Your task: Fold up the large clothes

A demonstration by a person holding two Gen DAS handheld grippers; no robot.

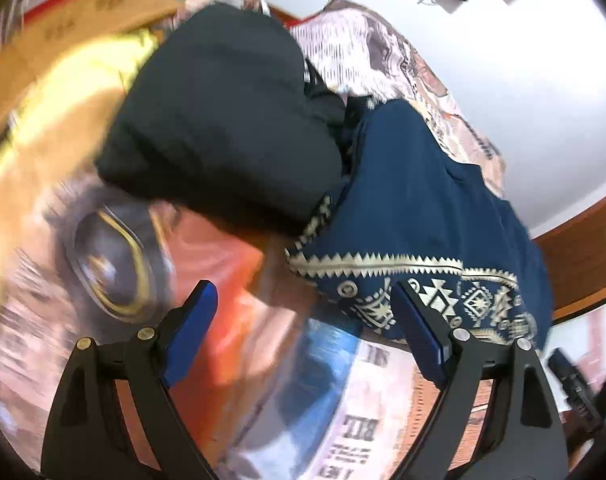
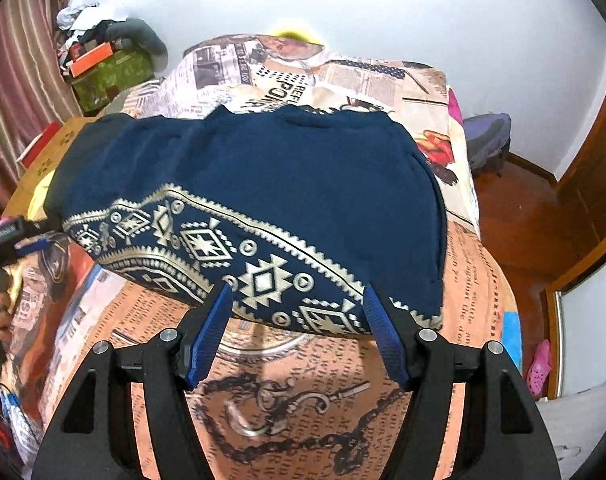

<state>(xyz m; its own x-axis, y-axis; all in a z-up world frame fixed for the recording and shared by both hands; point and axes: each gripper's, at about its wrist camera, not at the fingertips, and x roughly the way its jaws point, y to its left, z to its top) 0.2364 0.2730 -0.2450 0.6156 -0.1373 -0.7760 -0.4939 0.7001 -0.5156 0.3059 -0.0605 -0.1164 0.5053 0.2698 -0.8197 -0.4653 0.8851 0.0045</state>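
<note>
The right claw (image 2: 297, 334) stands wide open and holds nothing, its blue pads just short of the patterned hem of the blue garment (image 2: 263, 184), which lies dead ahead on the newspaper-print bedspread (image 2: 303, 408). The garment looks already folded into a compact block, its long axis running across the claw's line, hem nearest and neckline farthest. The left claw (image 1: 303, 328) is likewise open and empty, off to the garment's left end, with the hem corner just beyond its right pad; that view is motion-blurred. A black garment (image 1: 223, 120) lies beside the blue one. The right claw sits squarer to the hem, so it seems better placed for the next grasp.
</note>
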